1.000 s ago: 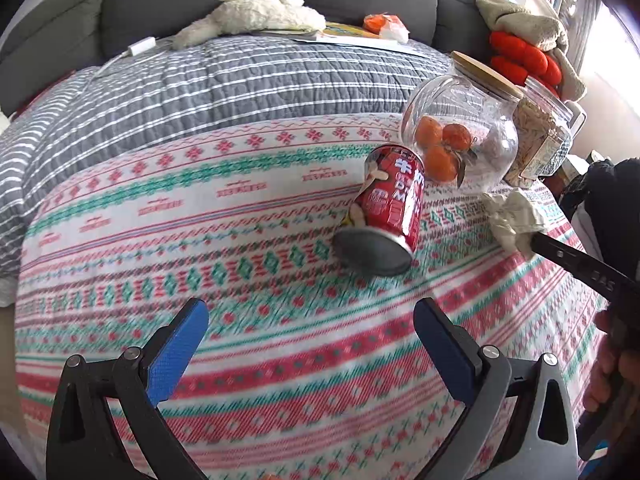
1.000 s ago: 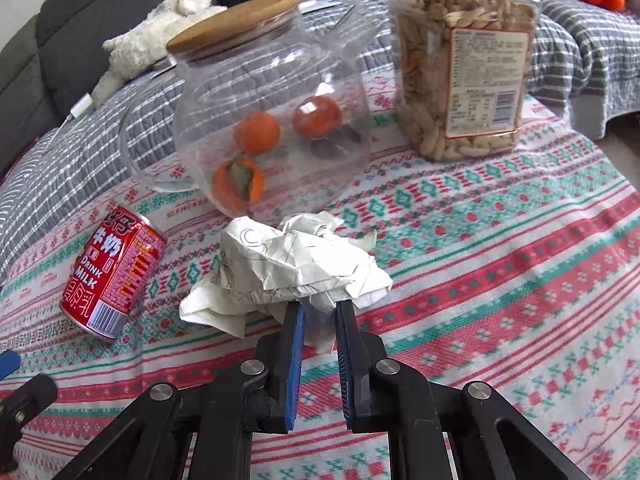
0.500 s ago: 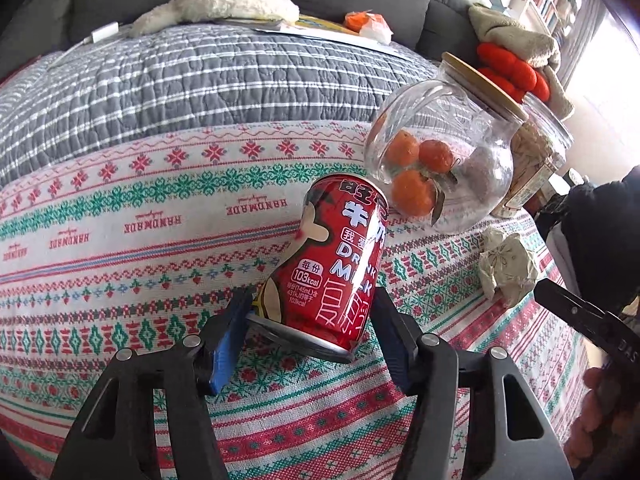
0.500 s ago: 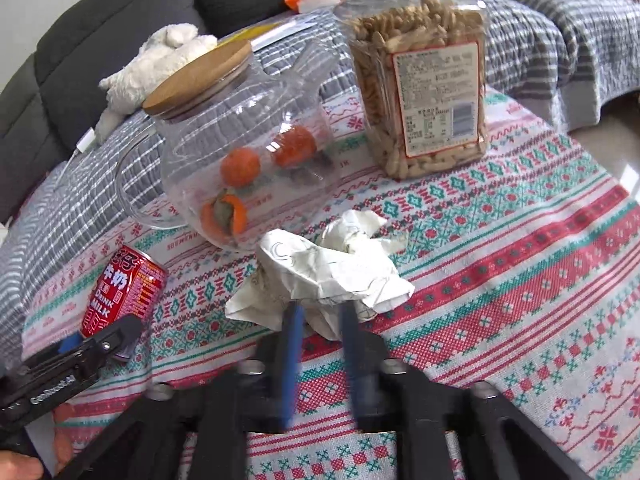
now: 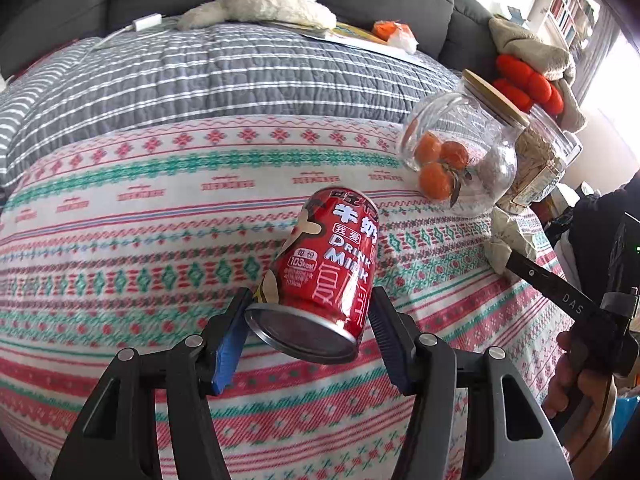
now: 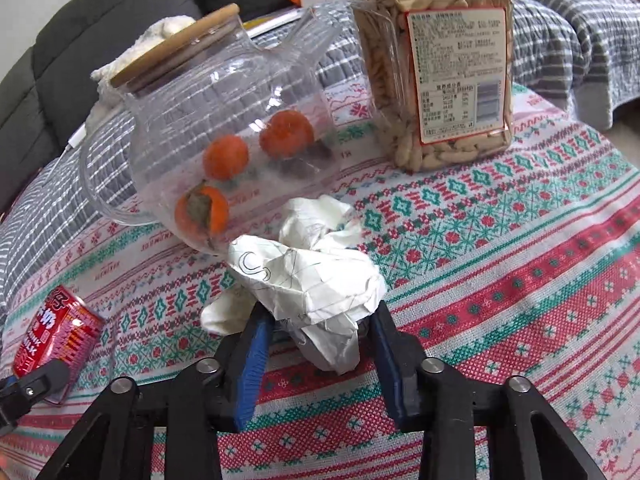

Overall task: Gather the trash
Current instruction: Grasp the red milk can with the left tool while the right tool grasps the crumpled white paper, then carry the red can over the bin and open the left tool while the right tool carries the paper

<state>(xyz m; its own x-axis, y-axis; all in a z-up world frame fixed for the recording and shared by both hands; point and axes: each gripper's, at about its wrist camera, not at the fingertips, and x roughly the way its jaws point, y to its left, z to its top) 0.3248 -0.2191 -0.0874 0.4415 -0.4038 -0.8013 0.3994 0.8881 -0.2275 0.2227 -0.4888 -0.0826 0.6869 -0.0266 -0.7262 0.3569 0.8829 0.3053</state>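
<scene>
We are holding the red drink can (image 5: 328, 276) in the left gripper (image 5: 310, 332) and squeezing the crumpled white paper ball (image 6: 316, 280) in the right gripper (image 6: 316, 354), whose jaws have just been closing; the soft paper may slip out.

red can (image 5: 332, 264), white crumpled paper (image 6: 316, 276), grey striped quilt (image 5: 224, 80)

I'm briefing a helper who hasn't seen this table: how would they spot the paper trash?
On the patterned tablecloth, find the glass jar holding orange fruit. The crumpled paper lies just in front, between the right gripper fingers: the only white, wrinkled, pen-marked thing there.
</scene>
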